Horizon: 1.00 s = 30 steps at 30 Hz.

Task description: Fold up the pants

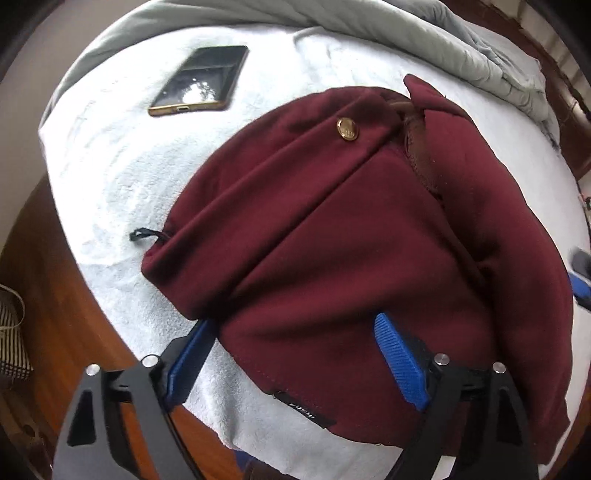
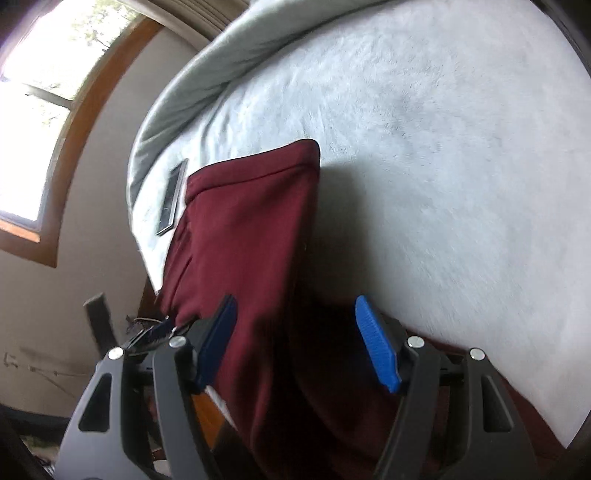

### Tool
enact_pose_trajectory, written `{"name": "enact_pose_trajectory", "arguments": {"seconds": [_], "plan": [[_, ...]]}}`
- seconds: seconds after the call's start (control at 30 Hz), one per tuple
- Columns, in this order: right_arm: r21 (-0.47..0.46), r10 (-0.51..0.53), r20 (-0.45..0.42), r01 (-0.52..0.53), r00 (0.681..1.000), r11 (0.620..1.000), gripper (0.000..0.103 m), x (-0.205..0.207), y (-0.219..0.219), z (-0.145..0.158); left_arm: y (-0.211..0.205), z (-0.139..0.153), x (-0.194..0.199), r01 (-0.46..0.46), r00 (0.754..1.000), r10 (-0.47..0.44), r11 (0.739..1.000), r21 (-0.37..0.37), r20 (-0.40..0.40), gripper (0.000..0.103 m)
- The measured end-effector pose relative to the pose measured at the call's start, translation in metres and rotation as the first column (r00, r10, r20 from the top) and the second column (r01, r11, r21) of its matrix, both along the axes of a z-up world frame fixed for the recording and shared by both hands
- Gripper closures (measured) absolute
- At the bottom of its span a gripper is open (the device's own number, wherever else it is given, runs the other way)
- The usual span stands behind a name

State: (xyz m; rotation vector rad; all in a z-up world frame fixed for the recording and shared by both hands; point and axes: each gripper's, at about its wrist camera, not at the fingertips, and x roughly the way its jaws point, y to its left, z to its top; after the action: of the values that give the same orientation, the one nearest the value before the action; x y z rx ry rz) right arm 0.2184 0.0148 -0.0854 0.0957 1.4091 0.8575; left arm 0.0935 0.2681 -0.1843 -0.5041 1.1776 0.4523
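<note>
The maroon pants lie folded in a thick bundle on the white blanket; a brass button and a brown belt show at the top. My left gripper is open, its blue pads straddling the bundle's near edge. In the right wrist view the pants stretch away from me, and my right gripper is open with the cloth between its blue pads.
A phone lies on the blanket beyond the pants; it also shows in the right wrist view. A grey duvet is bunched at the far side. Wooden floor and a checked bag are left of the bed.
</note>
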Motion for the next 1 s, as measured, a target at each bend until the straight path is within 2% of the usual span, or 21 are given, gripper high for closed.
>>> {"name": "enact_pose_trajectory", "arguments": {"seconds": [0.1,0.17,0.2,0.23,0.27,0.3,0.4,0.5,0.53,0.6,0.73,0.77,0.83,0.9,1.0], "plan": [[-0.015,-0.008,-0.043,0.007,0.999,1.0,0.035,0.009,0.015,-0.016,0.001,0.001,-0.004,0.022,1.0,-0.021,1.0,-0.009,0.018,0.016],[0.019,-0.021,-0.098,0.022,0.995,1.0,0.045,0.015,0.02,-0.026,0.005,0.001,-0.009,0.026,0.999,-0.025,0.999,-0.025,0.034,0.017],[0.05,-0.017,-0.132,0.023,0.991,0.998,0.06,0.017,0.022,-0.03,0.007,0.003,-0.012,0.031,0.998,-0.029,0.999,-0.035,0.047,0.018],[0.078,-0.011,-0.159,0.024,0.987,0.997,0.081,0.019,0.024,-0.032,0.007,0.006,-0.014,0.037,0.998,-0.035,0.998,-0.042,0.055,0.018],[0.113,0.0,-0.171,0.019,0.985,0.993,0.09,0.02,0.027,-0.031,0.005,0.011,-0.018,0.039,0.998,-0.037,0.998,-0.044,0.059,0.022],[0.124,0.005,-0.156,0.015,0.988,0.992,0.092,0.019,0.03,-0.027,0.006,0.016,-0.02,0.04,0.997,-0.037,0.998,-0.041,0.065,0.024],[0.142,0.029,-0.062,-0.02,0.998,0.99,0.093,0.01,0.04,-0.008,0.01,0.036,-0.033,0.035,0.993,-0.032,0.999,-0.026,0.114,0.024],[0.261,0.068,0.0,-0.066,0.998,0.963,0.093,-0.006,0.05,0.013,0.017,0.051,-0.044,0.006,0.991,-0.005,1.0,-0.003,0.131,0.024],[0.312,0.107,0.015,-0.107,0.994,0.944,0.093,-0.018,0.056,0.02,0.02,0.056,-0.048,0.001,0.989,0.001,1.0,-0.017,0.15,0.024],[0.334,0.174,0.022,-0.171,0.985,0.927,0.092,-0.04,0.069,0.022,0.028,0.057,-0.053,-0.006,0.985,0.016,0.998,-0.061,0.171,0.024],[0.303,0.29,-0.003,-0.276,0.957,0.912,0.08,-0.082,0.101,0.0,0.04,0.064,-0.057,-0.013,0.975,0.058,0.979,-0.205,0.217,0.023],[0.29,0.306,-0.039,-0.283,0.951,0.914,0.08,-0.092,0.109,-0.014,0.043,0.066,-0.058,-0.016,0.97,0.074,0.97,-0.244,0.232,0.022],[0.285,0.319,-0.096,-0.281,0.943,0.916,0.075,-0.105,0.121,-0.035,0.042,0.068,-0.057,-0.018,0.969,0.083,0.963,-0.268,0.232,0.02],[0.281,0.319,-0.123,-0.276,0.94,0.919,0.073,-0.113,0.127,-0.047,0.035,0.073,-0.045,-0.012,0.975,0.067,0.968,-0.25,0.214,0.02],[0.286,0.32,-0.114,-0.277,0.941,0.917,0.068,-0.12,0.127,-0.047,0.023,0.072,-0.029,-0.006,0.99,0.027,0.988,-0.152,0.138,0.02]]}}
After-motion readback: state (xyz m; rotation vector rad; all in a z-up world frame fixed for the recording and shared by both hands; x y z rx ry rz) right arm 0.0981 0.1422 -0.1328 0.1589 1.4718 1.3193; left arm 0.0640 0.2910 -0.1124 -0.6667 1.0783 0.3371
